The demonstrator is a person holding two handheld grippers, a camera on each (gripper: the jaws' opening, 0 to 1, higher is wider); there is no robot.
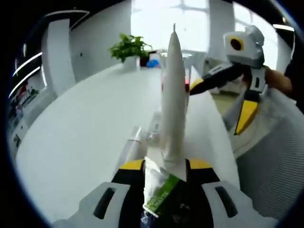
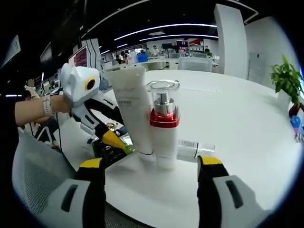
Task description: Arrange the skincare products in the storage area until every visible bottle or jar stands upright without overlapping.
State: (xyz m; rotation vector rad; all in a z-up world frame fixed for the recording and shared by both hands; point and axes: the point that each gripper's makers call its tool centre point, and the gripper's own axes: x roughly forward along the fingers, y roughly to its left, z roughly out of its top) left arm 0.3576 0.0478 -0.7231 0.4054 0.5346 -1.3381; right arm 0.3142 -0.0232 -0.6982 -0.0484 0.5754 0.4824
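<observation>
The white desk [image 2: 247, 123] carries the skincare products near its front edge, with open office space and ceiling light strips behind it. At its far end in the left gripper view stands a potted green plant [image 1: 129, 48]. In the right gripper view the tall white tube [image 2: 133, 109] stands upright on its cap end, just beside and to the left of a pump bottle [image 2: 164, 128] with a red collar and clear cap, also upright; the two look close enough to touch, though I cannot tell whether they do. Behind the pump bottle a small white bottle [image 2: 192, 149] lies on its side on the desk. The left hand-held gripper [image 1: 166, 171] is clamped on the foot of the white tube, its yellow-tipped jaws pressed against either side of the crimped, green-printed end, and it comes into the right gripper view from the left, held by a person's hand [image 2: 59, 104]. The right hand-held gripper [image 2: 152, 166] has its jaws wide apart with nothing between them, facing the standing bottles from just off the desk edge.
</observation>
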